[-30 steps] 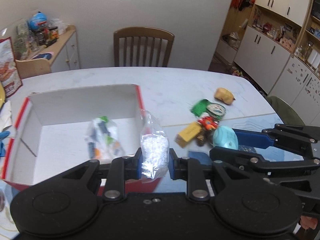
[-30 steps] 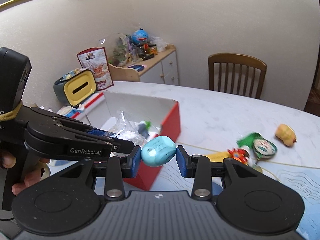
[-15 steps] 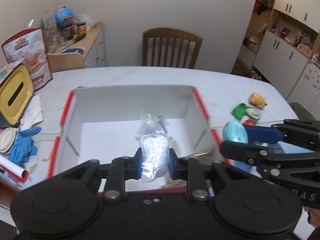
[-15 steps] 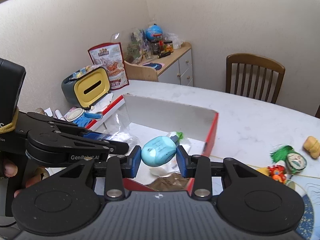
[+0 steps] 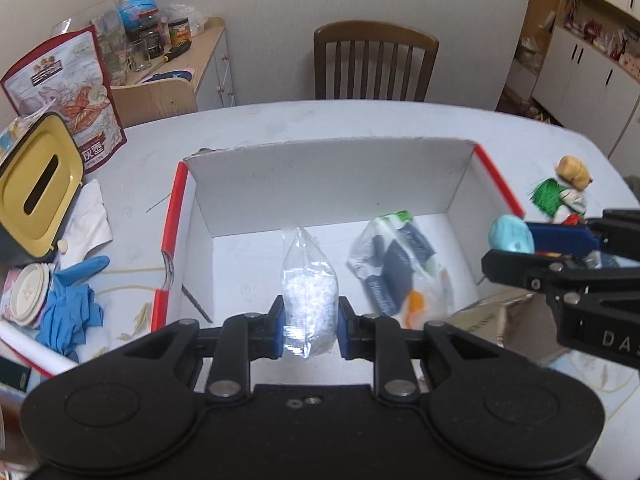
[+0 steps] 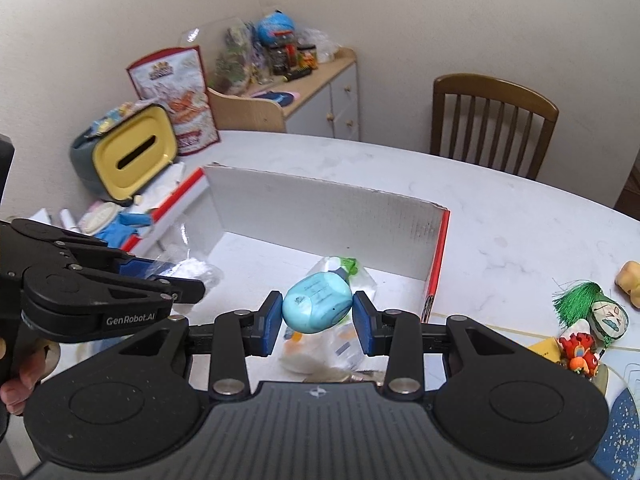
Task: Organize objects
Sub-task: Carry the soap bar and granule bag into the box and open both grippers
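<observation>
**Two Things Held Over the Box**

The left hand-held gripper (image 5: 310, 326) squeezes a clear bag of white bits (image 5: 308, 296) over the white box (image 5: 320, 176). The right hand-held gripper (image 6: 318, 316) pinches a blue egg-shaped thing (image 6: 318, 306) tight above the box too. A see-through packet (image 5: 400, 272) lies inside, on the counter (image 5: 320, 120).

- Transparent plastic pouch of dark packets (image 5: 394, 270): print blurred, unreadable.
- Brown cardboard flap (image 5: 506, 314): partly hidden behind black right gripper (image 5: 560, 264).
- Person's hand (image 6: 18, 376): cut off at frame edge.
</observation>
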